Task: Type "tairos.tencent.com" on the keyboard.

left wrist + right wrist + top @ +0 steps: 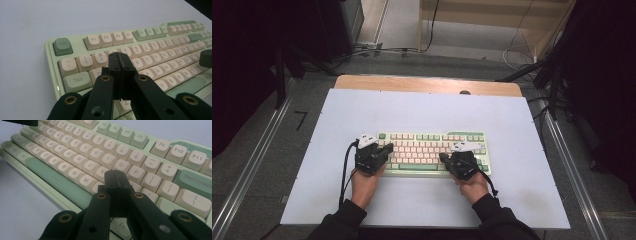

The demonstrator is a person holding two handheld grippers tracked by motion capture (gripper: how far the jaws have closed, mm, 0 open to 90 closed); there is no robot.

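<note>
1. The tabletop (422, 107) is a pale lavender sheet over a wooden board, whose edge shows at 12 o'clock.
2. A pale green keyboard (432, 145) lies flat on it, slightly toward 6 o'clock of centre.

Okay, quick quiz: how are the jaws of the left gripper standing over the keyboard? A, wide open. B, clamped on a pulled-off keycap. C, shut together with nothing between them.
C: in the left gripper view the left gripper has its two black jaws pressed flat together, empty, above the keyboard near the Q key.
</note>
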